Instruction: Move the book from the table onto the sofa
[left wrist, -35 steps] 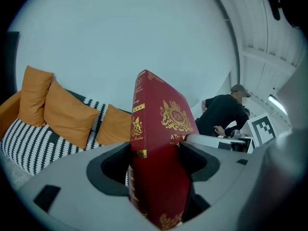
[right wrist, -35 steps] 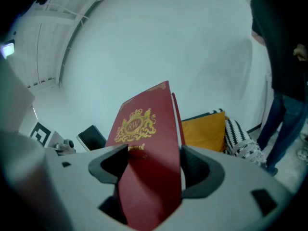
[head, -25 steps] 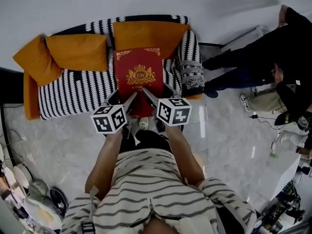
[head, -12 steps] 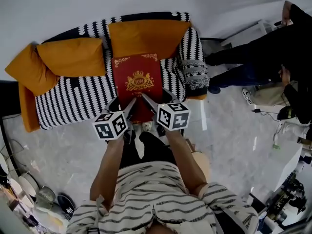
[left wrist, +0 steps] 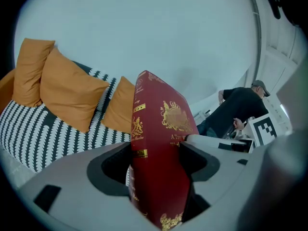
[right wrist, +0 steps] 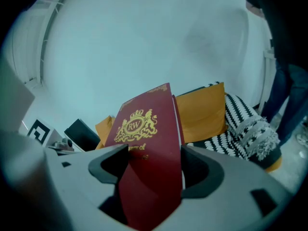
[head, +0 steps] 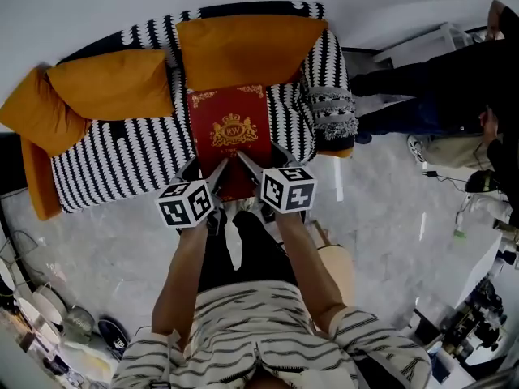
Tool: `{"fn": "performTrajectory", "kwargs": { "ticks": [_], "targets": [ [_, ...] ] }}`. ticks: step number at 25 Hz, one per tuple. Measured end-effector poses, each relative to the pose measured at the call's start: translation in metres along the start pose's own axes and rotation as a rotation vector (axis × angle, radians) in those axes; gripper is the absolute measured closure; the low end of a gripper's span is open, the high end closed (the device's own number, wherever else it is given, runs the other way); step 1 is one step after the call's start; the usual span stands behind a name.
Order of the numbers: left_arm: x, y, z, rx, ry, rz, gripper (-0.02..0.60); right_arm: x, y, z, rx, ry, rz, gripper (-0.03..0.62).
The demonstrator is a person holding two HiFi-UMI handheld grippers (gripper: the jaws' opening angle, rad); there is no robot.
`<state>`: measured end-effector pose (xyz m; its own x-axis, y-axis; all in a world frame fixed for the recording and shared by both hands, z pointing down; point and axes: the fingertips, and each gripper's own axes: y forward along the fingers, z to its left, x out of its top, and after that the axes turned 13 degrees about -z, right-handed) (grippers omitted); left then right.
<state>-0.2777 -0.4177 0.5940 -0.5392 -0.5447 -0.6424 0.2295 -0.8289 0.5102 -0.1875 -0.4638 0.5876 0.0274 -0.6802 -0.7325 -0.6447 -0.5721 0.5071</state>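
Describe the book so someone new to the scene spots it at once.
Find the black-and-white sofa with orange cushions. Over its seat, in front of the largest cushion, the left gripper and right gripper clamp the book by its near edge. It is the only dark red thing, with a gold crest on its cover.

The book (head: 229,132) is deep red with a gold crest, gold lettering and gold corner ornament (its spine carries gold bands too). The sofa (head: 122,160) is black with rows of white chevron-like marks, and its cushions (head: 243,51) are plain orange. The left gripper (head: 216,168) and right gripper (head: 245,162) are grey, each with a cube (head: 185,203) of black-and-white square markers; the person's shirt (head: 251,331) is cream with dark stripes, and the floor (head: 381,213) is pale grey marble.
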Motion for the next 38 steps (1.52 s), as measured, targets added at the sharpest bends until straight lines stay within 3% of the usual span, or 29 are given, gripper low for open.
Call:
{"fn": "performTrajectory", "kwargs": {
  "ticks": [21, 38],
  "targets": [
    [-0.095, 0.07, 0.079, 0.027, -0.02, 0.107, 0.264, -0.11, 0.067, -0.066, -0.05, 0.044, 0.089, 0.244],
    [-0.155, 0.129, 0.147, 0.096, -0.048, 0.164, 0.265, -0.183, 0.136, -0.115, -0.058, 0.062, 0.137, 0.249]
  ]
}}
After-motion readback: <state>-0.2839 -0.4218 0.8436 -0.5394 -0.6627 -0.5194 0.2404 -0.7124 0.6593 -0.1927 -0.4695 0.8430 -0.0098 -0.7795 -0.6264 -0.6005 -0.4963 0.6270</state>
